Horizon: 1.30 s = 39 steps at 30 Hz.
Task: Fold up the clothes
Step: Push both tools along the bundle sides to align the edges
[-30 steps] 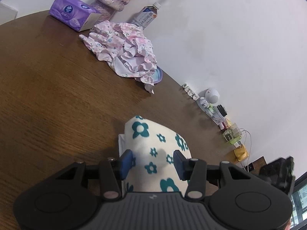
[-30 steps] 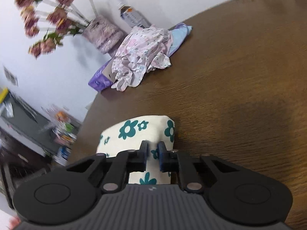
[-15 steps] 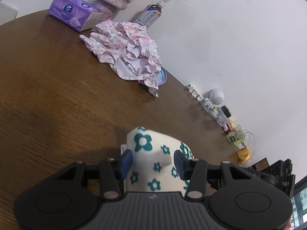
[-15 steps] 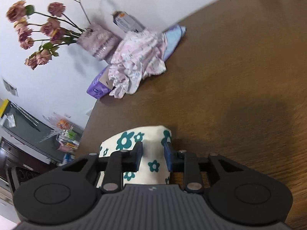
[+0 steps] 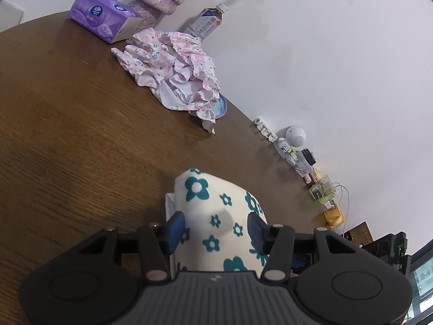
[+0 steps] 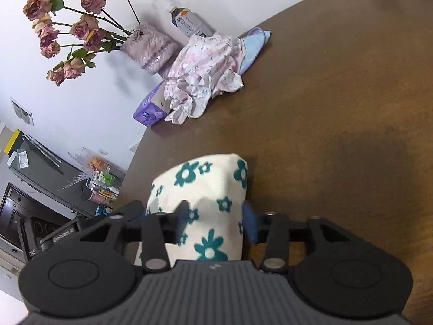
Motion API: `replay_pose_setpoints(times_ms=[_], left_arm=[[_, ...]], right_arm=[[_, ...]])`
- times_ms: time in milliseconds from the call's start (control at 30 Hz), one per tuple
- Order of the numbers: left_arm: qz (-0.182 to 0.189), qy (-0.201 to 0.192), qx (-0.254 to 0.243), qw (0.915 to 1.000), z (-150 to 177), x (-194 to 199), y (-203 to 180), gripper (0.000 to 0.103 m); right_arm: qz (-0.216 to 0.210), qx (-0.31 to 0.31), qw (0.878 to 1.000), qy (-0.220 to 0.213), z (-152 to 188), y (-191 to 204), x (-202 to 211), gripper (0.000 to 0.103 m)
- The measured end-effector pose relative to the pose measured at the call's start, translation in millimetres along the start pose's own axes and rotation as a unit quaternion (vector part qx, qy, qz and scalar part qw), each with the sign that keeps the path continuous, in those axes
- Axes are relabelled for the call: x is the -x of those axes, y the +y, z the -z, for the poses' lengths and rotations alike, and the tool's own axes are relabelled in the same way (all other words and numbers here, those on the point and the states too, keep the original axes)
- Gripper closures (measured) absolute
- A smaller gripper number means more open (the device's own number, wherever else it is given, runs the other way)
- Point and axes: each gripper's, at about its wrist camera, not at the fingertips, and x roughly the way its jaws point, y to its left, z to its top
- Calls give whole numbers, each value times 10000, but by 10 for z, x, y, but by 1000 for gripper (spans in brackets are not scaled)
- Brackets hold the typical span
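A folded cream cloth with teal flowers (image 5: 213, 197) (image 6: 208, 178) lies on the brown wooden table (image 5: 67, 135) (image 6: 338, 108), close under both grippers. My left gripper (image 5: 216, 230) straddles it. Its jaws are opening and the blue pads (image 5: 176, 228) stand at the cloth's sides without squeezing it. My right gripper (image 6: 216, 220) is also over the cloth, its jaws opening, the pads (image 6: 249, 226) apart and clear of the fabric between them. A crumpled pink floral garment (image 5: 173, 67) (image 6: 205, 70) sits farther back near the wall.
A light blue cloth (image 5: 220, 105) (image 6: 254, 46) lies under the pink garment. A purple tissue pack (image 5: 102, 13) (image 6: 148, 108), a drink bottle (image 5: 207, 21) (image 6: 188, 21) and a fuzzy vase of roses (image 6: 150, 47) stand along the wall. Small figurines (image 5: 292, 140) line the table's far edge.
My right jaws, pinched shut on the flowered cloth a second ago, have spread wide and let it go. The left jaws have widened a little. Both hands stayed in place.
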Motion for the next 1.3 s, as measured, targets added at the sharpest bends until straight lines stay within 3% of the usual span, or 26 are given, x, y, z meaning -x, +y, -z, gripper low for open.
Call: replay_pose_setpoints(times_ms=[167, 233, 300, 500, 700, 900, 1000, 1067, 1167, 1300], left_arm=[[-6, 0, -10, 10000, 21, 25, 4, 53], [-13, 12, -8, 10000, 27, 25, 7, 53], [-2, 29, -8, 10000, 35, 18, 7, 52], [-27, 108, -89, 9999, 74, -31, -18, 55], [-67, 113, 8, 9999, 93, -44, 52, 75], [-131, 93, 65, 9998, 121, -40, 82, 74], [-163, 87, 45, 9998, 124, -1, 54, 67], [-128, 87, -14, 9999, 139, 48, 16, 58], [-117, 126, -148, 9997, 148, 76, -53, 52], [-178, 177, -234, 9994, 201, 40, -112, 53]], right_arm=[[54, 9, 10000, 82, 50, -13, -36, 55], [-12, -39, 10000, 62, 57, -16, -36, 61], [-120, -92, 9999, 55, 56, -27, -28, 74], [70, 170, 9998, 21, 75, 52, -27, 84], [459, 832, 9955, -11, 117, 241, -38, 87], [724, 1289, 9890, -47, 196, 347, -72, 88], [786, 1401, 9869, -117, 228, 375, -71, 87], [668, 1185, 9905, -177, 198, 343, 7, 83], [357, 850, 9953, -296, 164, 289, 182, 78], [371, 741, 9963, -228, 177, 250, 205, 69]])
